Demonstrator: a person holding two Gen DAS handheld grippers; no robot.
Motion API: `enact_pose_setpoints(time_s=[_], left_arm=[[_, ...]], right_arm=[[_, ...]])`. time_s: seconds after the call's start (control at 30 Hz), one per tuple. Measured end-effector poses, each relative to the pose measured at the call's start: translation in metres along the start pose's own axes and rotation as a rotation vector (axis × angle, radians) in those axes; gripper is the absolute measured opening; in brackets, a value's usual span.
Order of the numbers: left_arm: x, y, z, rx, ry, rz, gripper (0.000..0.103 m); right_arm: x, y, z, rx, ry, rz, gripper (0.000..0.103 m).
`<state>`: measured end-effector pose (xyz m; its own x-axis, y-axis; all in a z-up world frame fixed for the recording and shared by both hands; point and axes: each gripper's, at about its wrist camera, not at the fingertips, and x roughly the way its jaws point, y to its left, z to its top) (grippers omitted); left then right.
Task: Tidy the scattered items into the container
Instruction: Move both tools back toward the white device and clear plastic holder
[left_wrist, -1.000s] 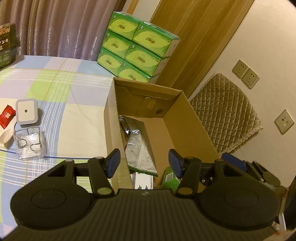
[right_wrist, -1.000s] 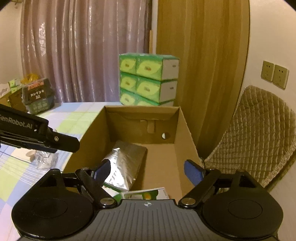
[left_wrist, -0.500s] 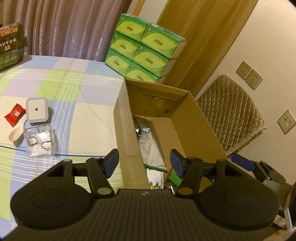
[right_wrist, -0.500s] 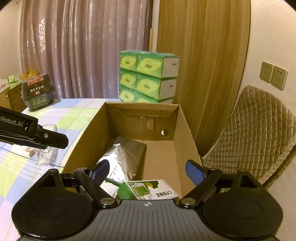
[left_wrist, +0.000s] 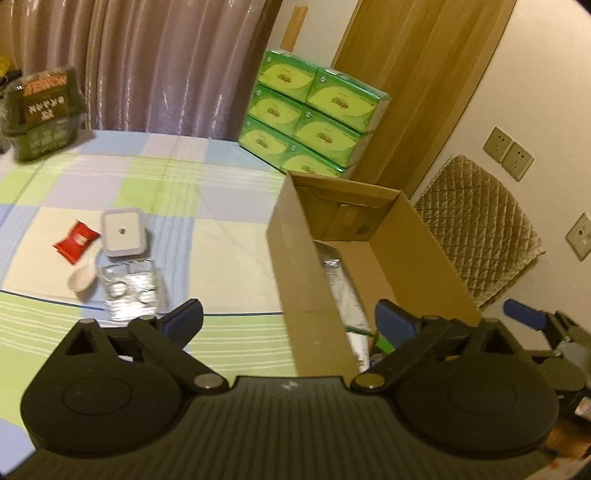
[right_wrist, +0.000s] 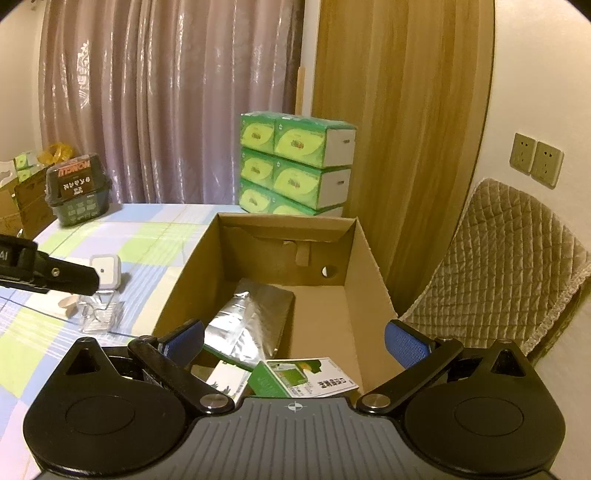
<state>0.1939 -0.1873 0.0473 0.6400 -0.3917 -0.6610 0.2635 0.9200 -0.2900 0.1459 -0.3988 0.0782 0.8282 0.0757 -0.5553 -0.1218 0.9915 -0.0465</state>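
An open cardboard box (left_wrist: 306, 266) stands on the checked tablecloth, holding a silver foil pouch (right_wrist: 247, 317) and a green carton (right_wrist: 299, 376). Left of the box lie a red packet (left_wrist: 75, 240), a white square device (left_wrist: 122, 232), a white spoon (left_wrist: 82, 282) and a clear plastic box (left_wrist: 131, 288). My left gripper (left_wrist: 290, 323) hovers over the box's near left wall, jaws opening wide and holding nothing. My right gripper (right_wrist: 295, 343) hangs above the box's near end, jaws also opening and bare.
Stacked green tissue packs (left_wrist: 310, 118) stand behind the box at the table's far edge. A dark green basket (left_wrist: 44, 110) sits at the far left. A quilted chair back (right_wrist: 517, 266) is right of the box, against the wall.
My left gripper has drawn back and to the left, away from the box interior, and its jaws have spread much wider. The right gripper's jaws widened a little; the green carton now shows below it.
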Motion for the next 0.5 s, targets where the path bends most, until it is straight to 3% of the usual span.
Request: enact_pose_setpoints(time_s=[0.5], left_arm=[[-0.056, 0.074, -0.025, 0.024, -0.015, 0.114, 0.102]], right_arm=[[-0.023, 0.052, 0.007, -0.048, -0.016, 0.039, 0.101]])
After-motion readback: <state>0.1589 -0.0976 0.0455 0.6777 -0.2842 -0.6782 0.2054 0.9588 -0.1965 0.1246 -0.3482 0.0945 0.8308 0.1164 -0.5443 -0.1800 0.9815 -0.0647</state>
